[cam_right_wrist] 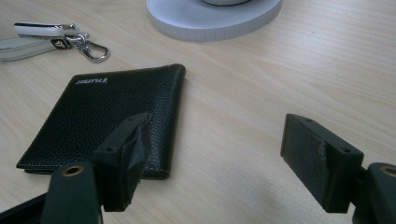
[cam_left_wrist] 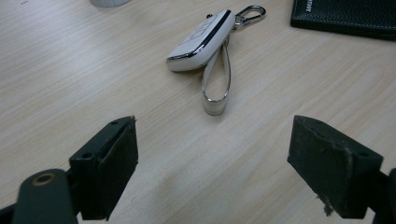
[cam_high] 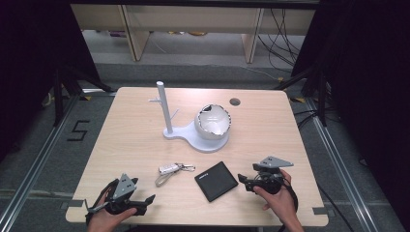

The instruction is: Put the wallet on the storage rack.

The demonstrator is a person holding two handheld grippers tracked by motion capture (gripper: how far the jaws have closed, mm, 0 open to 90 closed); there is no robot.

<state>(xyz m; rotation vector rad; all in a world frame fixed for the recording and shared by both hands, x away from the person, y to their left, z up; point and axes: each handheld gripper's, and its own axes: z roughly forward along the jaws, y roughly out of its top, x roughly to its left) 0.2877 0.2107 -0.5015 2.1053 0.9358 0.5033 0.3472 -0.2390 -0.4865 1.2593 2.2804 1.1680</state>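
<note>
A light wood table (cam_high: 135,140) carries four things. At mid-table stands a white stand (cam_high: 200,137) with an upright post (cam_high: 164,106) at its left end and a round base at its right; a white bowl (cam_high: 212,122) with a dark jagged rim sits on that base. Nearer the person, a white key fob (cam_high: 169,168) lies with a pale strap looped toward the front edge and a metal clip on its right end. Just right of it lies a black wallet (cam_high: 216,181), closed and flat, apart from the fob.

The left gripper (cam_high: 145,200) is held in the left hand (cam_high: 112,218) at the front left corner of the table. In the left gripper view its jaws stand wide apart with nothing between them, the fob (cam_left_wrist: 201,41) ahead on the wood.

The right gripper (cam_high: 243,182) is held in the right hand (cam_high: 278,198) near the front right, just beside the wallet's right edge. In the right gripper view its jaws are spread and empty; the left jaw overlaps the wallet (cam_right_wrist: 107,116) in the frame, and contact cannot be told. The base (cam_right_wrist: 215,18) lies beyond.
</note>
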